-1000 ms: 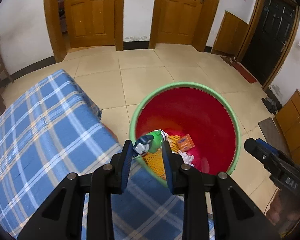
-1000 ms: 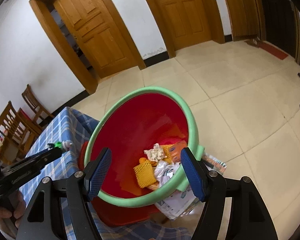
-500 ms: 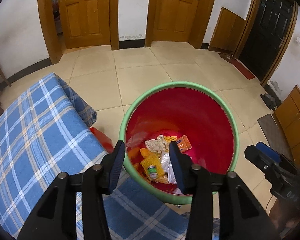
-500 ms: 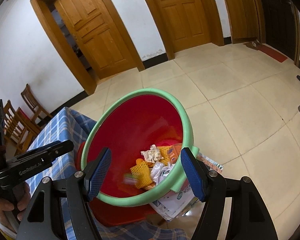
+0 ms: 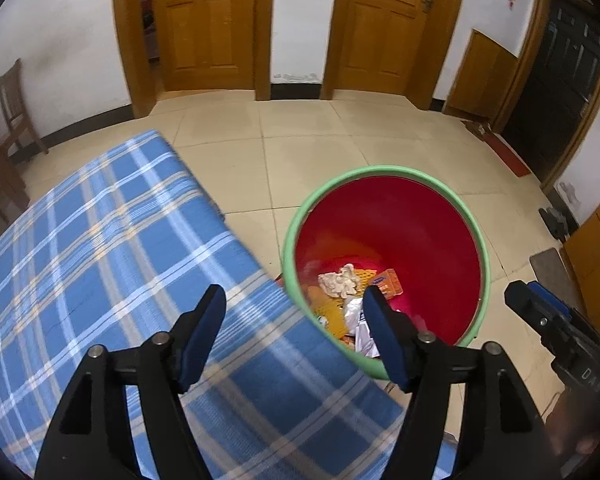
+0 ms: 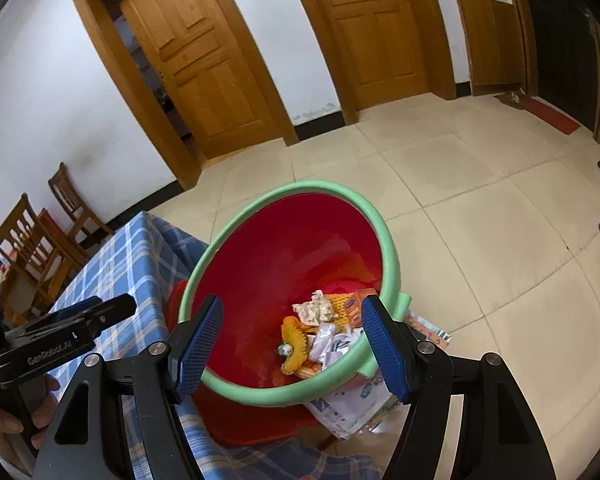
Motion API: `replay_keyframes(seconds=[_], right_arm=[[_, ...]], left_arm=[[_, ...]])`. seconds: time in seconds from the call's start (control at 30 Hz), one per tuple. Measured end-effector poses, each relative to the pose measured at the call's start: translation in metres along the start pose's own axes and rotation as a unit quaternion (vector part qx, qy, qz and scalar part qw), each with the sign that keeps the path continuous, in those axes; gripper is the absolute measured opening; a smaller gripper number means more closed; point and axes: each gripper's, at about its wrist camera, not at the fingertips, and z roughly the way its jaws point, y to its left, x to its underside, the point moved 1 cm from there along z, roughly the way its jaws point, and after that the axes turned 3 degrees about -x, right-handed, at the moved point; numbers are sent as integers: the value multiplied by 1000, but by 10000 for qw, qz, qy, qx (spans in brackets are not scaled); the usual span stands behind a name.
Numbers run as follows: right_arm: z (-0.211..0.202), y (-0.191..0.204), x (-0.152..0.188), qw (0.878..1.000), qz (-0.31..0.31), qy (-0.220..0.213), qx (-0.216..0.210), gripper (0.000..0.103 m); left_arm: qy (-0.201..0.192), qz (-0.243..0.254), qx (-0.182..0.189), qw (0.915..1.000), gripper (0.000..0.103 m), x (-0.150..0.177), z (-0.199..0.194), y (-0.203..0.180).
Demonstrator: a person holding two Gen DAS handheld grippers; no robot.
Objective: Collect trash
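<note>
A red bin with a green rim stands beside the table and holds trash: crumpled paper, an orange packet and yellow mesh. In the right wrist view the bin rim frames the same pile, and a small green-and-white bottle lies by the mesh. My left gripper hovers over the table edge and the bin's near rim. Its jaws are opening and nothing is between them. My right gripper stands open over the bin, holding nothing.
A table with a blue plaid cloth fills the left. Wooden chairs stand behind it by the wall. Printed paper packaging lies under the bin's right side. Tiled floor stretches toward the wooden doors.
The left gripper let go of the green-and-white bottle, which dropped into the bin. Its jaws spread wide and it shifted left over the table edge. The right gripper held still.
</note>
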Motion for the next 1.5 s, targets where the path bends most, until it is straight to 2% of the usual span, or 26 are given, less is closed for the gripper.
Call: replay_keyframes(seconds=[0.07,0.17,0.5,0.67,1.13,1.5], right_arm=[[-2,6,1,10000,-59,-11,-5,73],[-5,15,3,9998,-180,-24,18,73],[-16,52,14,9984,-546,-64,-108,77],[-23,73,20,9971,-722,-99,-237,78],[-36,121,45,9922,-1049,-105,-664,79],[-40,144,66,9890,-1259,-31,-778,79]], left_arm=[[-27,-102,-68,9999,78,5,-6,8],[-63,-192,-209,9996,81,12,-14,20],[-323,-608,-645,9955,82,38,-52,62],[-517,-882,-857,9911,87,52,-76,80],[-744,-1439,-1361,9774,88,92,-118,122],[-806,-1681,-1608,9692,88,115,-139,137]])
